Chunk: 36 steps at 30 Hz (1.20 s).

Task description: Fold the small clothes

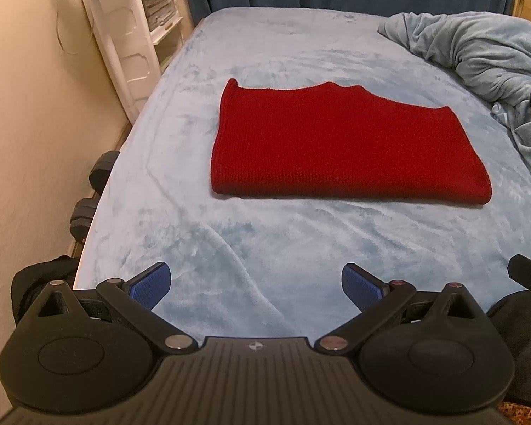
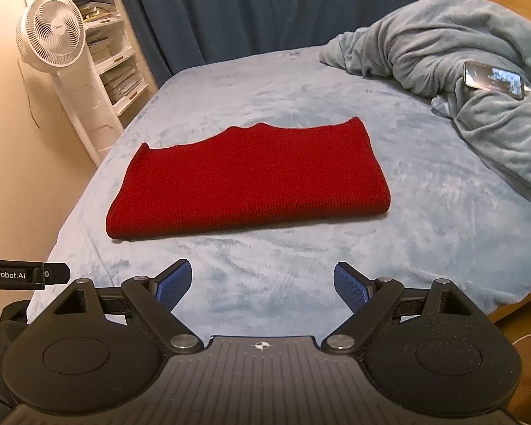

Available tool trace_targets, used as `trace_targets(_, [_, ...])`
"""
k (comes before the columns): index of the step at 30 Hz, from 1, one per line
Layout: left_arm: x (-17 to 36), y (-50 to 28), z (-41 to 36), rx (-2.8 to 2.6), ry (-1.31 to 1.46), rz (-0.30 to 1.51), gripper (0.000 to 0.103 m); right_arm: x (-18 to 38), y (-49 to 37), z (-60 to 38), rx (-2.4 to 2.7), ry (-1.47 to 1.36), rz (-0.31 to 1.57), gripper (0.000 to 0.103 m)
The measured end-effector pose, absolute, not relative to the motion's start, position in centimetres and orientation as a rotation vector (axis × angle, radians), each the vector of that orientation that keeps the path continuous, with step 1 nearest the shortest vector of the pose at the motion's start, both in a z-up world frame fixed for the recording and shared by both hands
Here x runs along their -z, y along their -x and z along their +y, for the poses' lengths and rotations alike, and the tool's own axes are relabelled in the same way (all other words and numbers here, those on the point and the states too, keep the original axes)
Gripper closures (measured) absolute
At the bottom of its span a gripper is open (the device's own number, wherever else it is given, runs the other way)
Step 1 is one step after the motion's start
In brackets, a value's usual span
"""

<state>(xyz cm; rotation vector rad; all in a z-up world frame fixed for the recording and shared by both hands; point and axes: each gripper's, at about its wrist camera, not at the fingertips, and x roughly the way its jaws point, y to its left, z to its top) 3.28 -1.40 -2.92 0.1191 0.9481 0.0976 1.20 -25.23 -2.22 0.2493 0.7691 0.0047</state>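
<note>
A red knit garment [image 1: 340, 148] lies folded into a flat rectangle on the light blue bed cover [image 1: 265, 248]; it also shows in the right wrist view [image 2: 251, 180]. My left gripper [image 1: 256, 283] is open and empty, held back from the garment near the bed's front edge. My right gripper [image 2: 262, 283] is open and empty too, also short of the garment. Part of the left gripper [image 2: 28, 274] shows at the left edge of the right wrist view.
A crumpled grey-blue blanket [image 2: 460, 56] is piled at the right with a phone [image 2: 494, 79] on it. A white fan [image 2: 51, 30] and white shelves [image 2: 116, 63] stand left of the bed. Dark dumbbells [image 1: 88, 191] lie on the floor. Blue curtains [image 2: 265, 7] hang behind.
</note>
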Motion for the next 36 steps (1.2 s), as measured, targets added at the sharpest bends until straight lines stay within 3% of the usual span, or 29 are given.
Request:
trace_targets(19, [5.6,-8.6,0.3,-0.197,-0.108,1.002,0.000,5.9,-4.7,-29.2,0.061,-0.417,0.818,0.015])
trace_targets(36, [10.3,-18.1,7.2,-0.313,0.001,0.999,0.000,16.0,-15.8,-40.3,0.284,-1.016,0.792,0.015])
